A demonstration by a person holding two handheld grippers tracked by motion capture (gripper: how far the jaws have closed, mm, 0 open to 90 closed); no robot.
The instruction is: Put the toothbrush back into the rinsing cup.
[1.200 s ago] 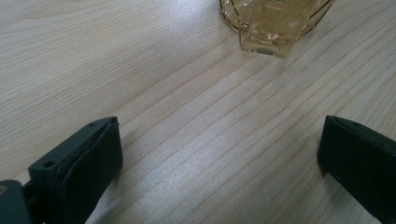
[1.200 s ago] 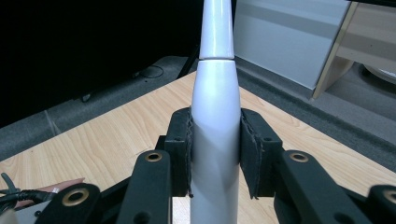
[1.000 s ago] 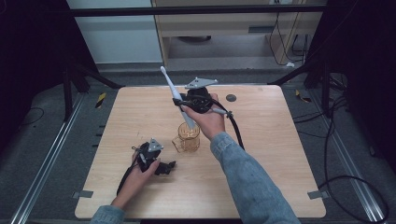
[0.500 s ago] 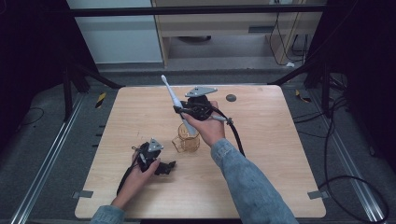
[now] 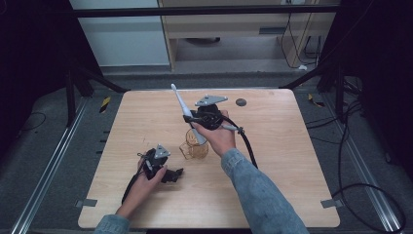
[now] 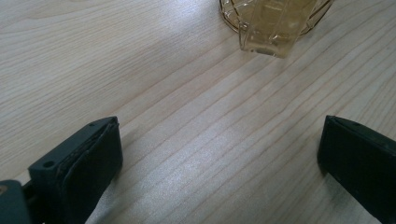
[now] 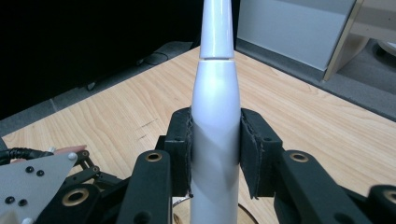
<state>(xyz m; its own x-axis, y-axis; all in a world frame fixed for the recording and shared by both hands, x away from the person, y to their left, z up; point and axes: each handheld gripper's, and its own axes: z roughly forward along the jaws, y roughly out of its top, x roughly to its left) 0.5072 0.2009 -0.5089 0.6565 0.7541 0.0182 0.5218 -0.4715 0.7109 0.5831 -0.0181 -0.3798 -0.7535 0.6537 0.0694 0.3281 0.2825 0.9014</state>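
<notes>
Room, high view: dark floor, cables and a pale cabinet surround the wooden table (image 5: pixel 272 161).
Right gripper, high view: the right gripper (image 5: pixel 191 118) hangs above the amber glass cup (image 5: pixel 196 145), grasping a white electric toothbrush (image 5: pixel 185 113).
Toothbrush axis, high view: its long axis runs slantwise; the slim head end points up and away to the far left of the jaws, and the thick end reaches down below them into the mouth of the cup.
Left gripper, high view: the left gripper (image 5: pixel 171 174) lies low on the table in the person's left hand (image 5: pixel 146 171), apart from the cup.
Left gripper view: jaws released, standing wide with nothing but bare table between them; the cup (image 6: pixel 273 23) stands ahead of the jaws, nearer the right-hand one.
Right gripper view: both pads are clenched on the thick white body of the toothbrush (image 7: pixel 215 107), which rises straight up between them and narrows beyond the tips; a rim of the cup (image 7: pixel 243 217) peeps out below the jaws.
Step in hand: by my reading, standing the toothbrush in the cup, handle end first.
Next move: it calls for lowering the handle along its own axis until the base meets the cup's bottom, then easing the jaws apart so the toothbrush leans on the rim without tipping the light cup.
</notes>
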